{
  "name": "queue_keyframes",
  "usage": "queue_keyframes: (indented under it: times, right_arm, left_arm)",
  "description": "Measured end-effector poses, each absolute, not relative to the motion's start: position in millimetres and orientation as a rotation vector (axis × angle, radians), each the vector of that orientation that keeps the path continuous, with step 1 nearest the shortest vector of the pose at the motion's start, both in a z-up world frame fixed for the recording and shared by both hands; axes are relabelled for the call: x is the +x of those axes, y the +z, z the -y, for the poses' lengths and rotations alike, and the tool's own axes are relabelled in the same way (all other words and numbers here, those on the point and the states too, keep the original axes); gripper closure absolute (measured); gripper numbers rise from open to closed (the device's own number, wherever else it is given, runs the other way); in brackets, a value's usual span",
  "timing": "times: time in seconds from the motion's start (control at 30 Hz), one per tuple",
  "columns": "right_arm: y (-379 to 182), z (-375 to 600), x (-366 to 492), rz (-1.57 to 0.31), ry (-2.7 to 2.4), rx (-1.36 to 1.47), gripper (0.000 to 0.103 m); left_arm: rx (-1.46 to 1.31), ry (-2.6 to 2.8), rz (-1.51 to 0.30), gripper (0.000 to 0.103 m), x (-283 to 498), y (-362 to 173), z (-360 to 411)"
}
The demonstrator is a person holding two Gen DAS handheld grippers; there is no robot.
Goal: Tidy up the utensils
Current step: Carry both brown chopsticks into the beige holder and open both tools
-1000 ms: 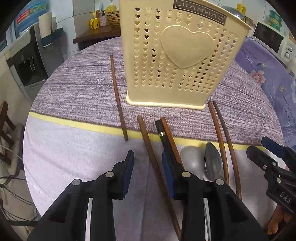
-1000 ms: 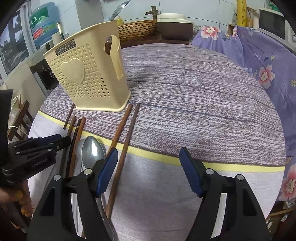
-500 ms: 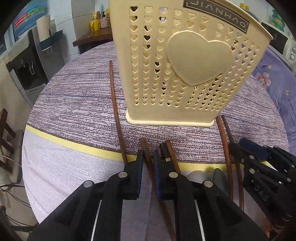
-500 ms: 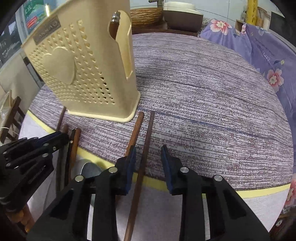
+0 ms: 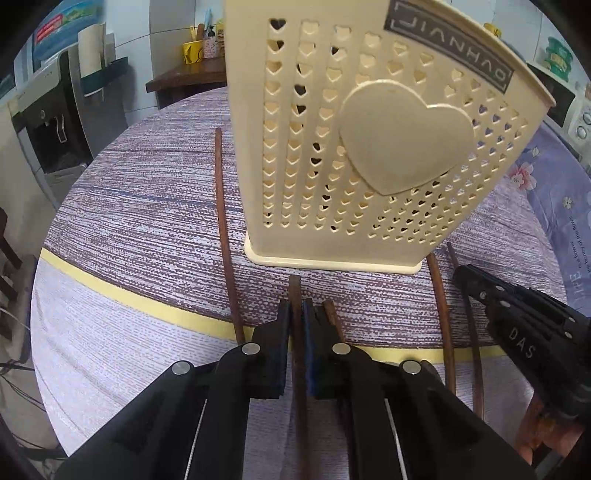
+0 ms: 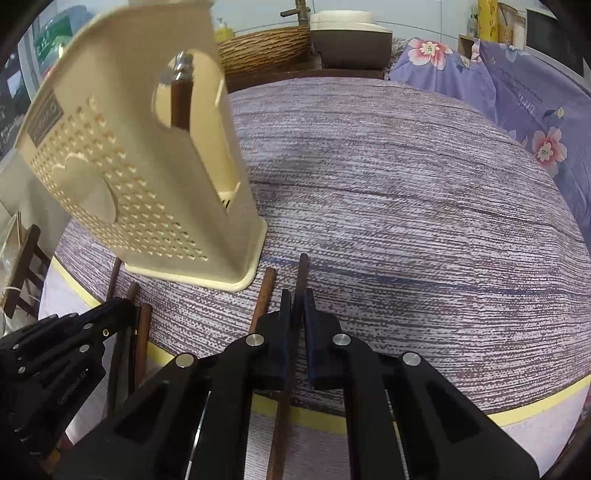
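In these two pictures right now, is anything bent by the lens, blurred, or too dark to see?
Left wrist view: fisheye bows the utensil holder and rounds the tablecloth; corners go black; chopsticks stay sharp. Right wrist view: same bending; the holder's top is cut off, slightly soft; no strong glare.

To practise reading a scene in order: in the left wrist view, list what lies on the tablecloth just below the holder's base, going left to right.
Lone chopstick → chopstick clamped in the left gripper → chopstick end beside its right finger → pair of chopsticks → right gripper.
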State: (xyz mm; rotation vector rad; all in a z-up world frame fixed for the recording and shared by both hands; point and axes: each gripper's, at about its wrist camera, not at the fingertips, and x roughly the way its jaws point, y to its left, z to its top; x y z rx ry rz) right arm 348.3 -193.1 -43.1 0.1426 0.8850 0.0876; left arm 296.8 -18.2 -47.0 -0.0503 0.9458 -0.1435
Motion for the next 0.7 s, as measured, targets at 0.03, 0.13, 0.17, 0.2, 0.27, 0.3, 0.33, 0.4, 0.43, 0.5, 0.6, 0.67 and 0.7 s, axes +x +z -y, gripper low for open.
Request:
queue_keyframes:
  times: [0.03, 0.13, 0.17, 0.2, 0.27, 0.3, 0.33, 0.4, 0.43, 0.5, 0.6, 0.67, 0.7]
  right_arm:
    - [-40, 196, 346, -0.869, 0.09, 0.148, 0.096]
    - [-21, 210, 336, -0.792, 0.085, 0.159, 0.096]
    - [-14, 215, 332, -0.77, 0.084, 0.168, 0.096]
    - [-5, 221, 328, -0.745, 0.087, 0.18, 0.096]
    - [13, 229, 322, -0.696, 0.093, 0.189, 0.096]
    - [24, 230, 314, -0.663, 0.095, 0.185, 0.096]
    - [34, 232, 309, -0.636, 0.099, 0.181, 0.096]
    - [52, 235, 297, -0.59, 0.115, 0.176, 0.096]
    - [62, 238, 290, -0.562, 0.119, 0.173, 0.096]
    - [80, 242, 275, -0.508, 0.128, 0.166, 0.096]
    - [103, 244, 253, -0.446, 0.149, 0.152, 0.096]
    - [110, 245, 249, -0.443, 0.167, 0.158, 0.096]
    - [112, 244, 248, -0.445, 0.174, 0.159, 0.096]
  left_arm:
    - [-0.059, -0.152, -0.93, 0.095, 294, -43, 17]
    - [-0.096, -0.182, -0.882, 0.095, 284, -26, 8]
    - [-0.105, -0.188, -0.864, 0.095, 282, -19, 5]
    - [-0.114, -0.195, -0.843, 0.095, 280, -12, 5]
    - [-0.133, -0.211, -0.796, 0.095, 275, 7, -2]
    - [-0.14, -0.22, -0.772, 0.095, 271, 16, -4]
    - [-0.145, -0.227, -0.738, 0.095, 265, 28, -7]
    - [-0.155, -0.24, -0.68, 0.095, 255, 51, -12]
    - [-0.158, -0.246, -0.656, 0.095, 252, 61, -15]
    - [-0.164, -0.255, -0.595, 0.095, 239, 82, -21]
    - [-0.158, -0.259, -0.523, 0.095, 227, 106, -30]
    - [-0.155, -0.258, -0.495, 0.095, 222, 114, -32]
    - [-0.156, -0.261, -0.488, 0.095, 220, 116, -31]
